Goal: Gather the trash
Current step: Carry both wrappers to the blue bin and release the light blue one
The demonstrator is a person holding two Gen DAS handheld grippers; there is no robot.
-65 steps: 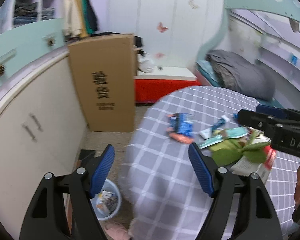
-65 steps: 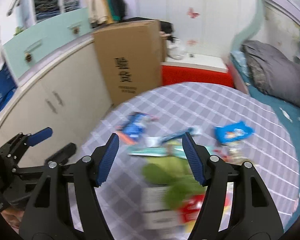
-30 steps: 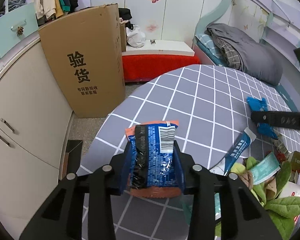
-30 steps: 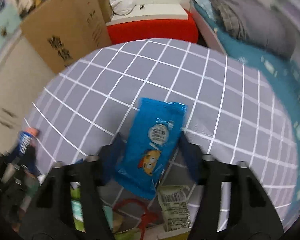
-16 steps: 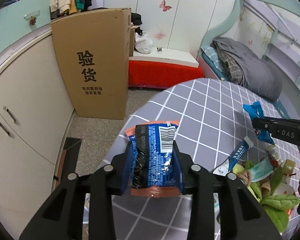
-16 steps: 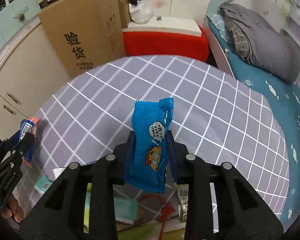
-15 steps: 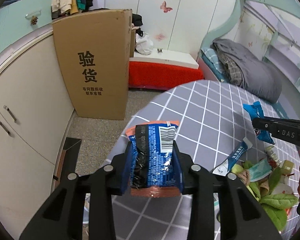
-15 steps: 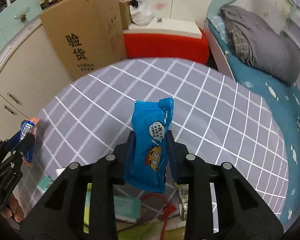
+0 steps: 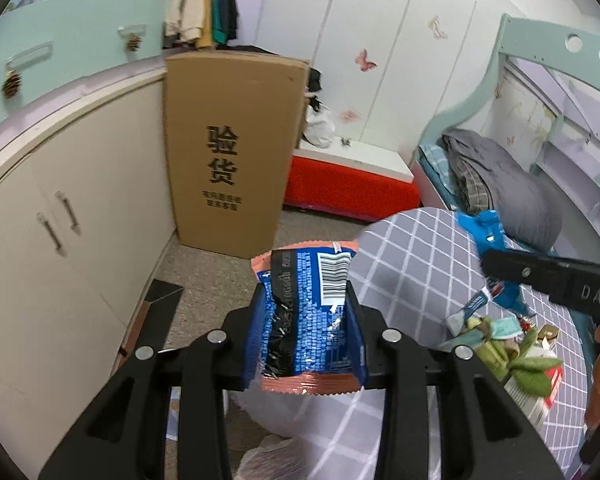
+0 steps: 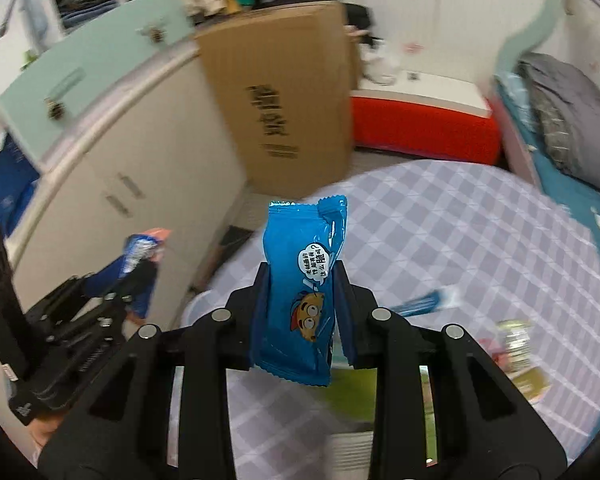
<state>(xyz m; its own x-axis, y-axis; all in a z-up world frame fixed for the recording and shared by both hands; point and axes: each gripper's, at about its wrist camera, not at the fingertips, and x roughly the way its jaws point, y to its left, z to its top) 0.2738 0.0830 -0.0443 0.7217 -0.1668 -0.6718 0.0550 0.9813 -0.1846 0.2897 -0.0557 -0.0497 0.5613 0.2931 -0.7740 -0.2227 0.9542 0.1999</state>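
The cardboard box [image 9: 236,152], upper centre, bears large printed Chinese characters. Below it, the checked desk [image 9: 412,248] holds remaining litter at lower right. Left tool [image 9: 306,320] is clamped on a dark blue barcoded wrapper [image 9: 308,316]; right tool [image 10: 300,312] is clamped on a bright blue cartoon snack packet [image 10: 300,292]. Judged step: carrying both to disposal; next, find the bin and release.
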